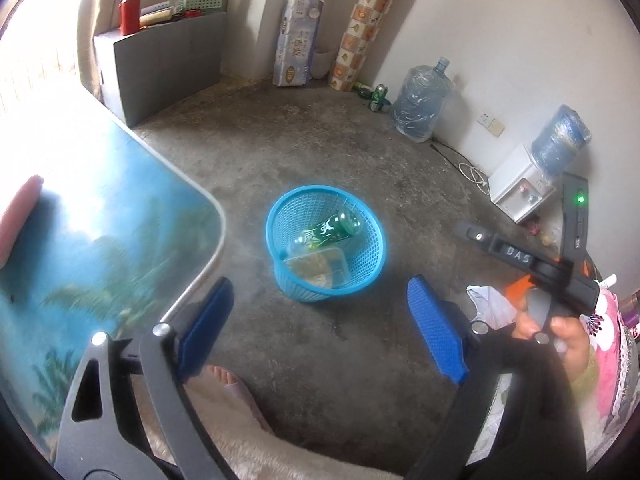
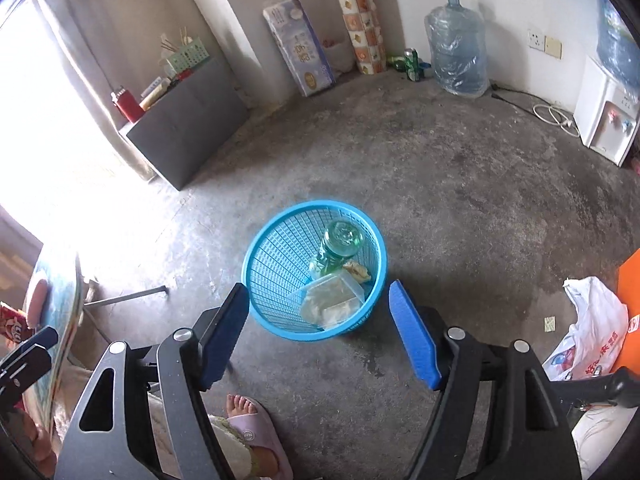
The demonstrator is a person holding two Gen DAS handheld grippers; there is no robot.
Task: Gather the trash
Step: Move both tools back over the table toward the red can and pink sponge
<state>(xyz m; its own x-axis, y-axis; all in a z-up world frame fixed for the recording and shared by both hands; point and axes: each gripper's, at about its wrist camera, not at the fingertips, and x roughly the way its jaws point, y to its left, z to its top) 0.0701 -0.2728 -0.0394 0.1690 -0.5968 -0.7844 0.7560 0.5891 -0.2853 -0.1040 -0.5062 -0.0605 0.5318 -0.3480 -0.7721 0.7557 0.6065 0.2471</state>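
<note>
Both claws gape empty above bare concrete floor point(image 2: 460, 200), nothing barring the blue basket point(image 2: 256, 256) just ahead of the right claw point(image 2: 318, 330) and left claw point(image 1: 320, 320). Inside: green bottle point(image 2: 338, 246), clear plastic container point(image 2: 332, 300). Desk point(image 1: 100, 220) beside the left claw.

Bare concrete floor point(image 2: 440, 200), white walls point(image 1: 500, 20) (bright window point(image 2: 48, 112) glare left)
</note>
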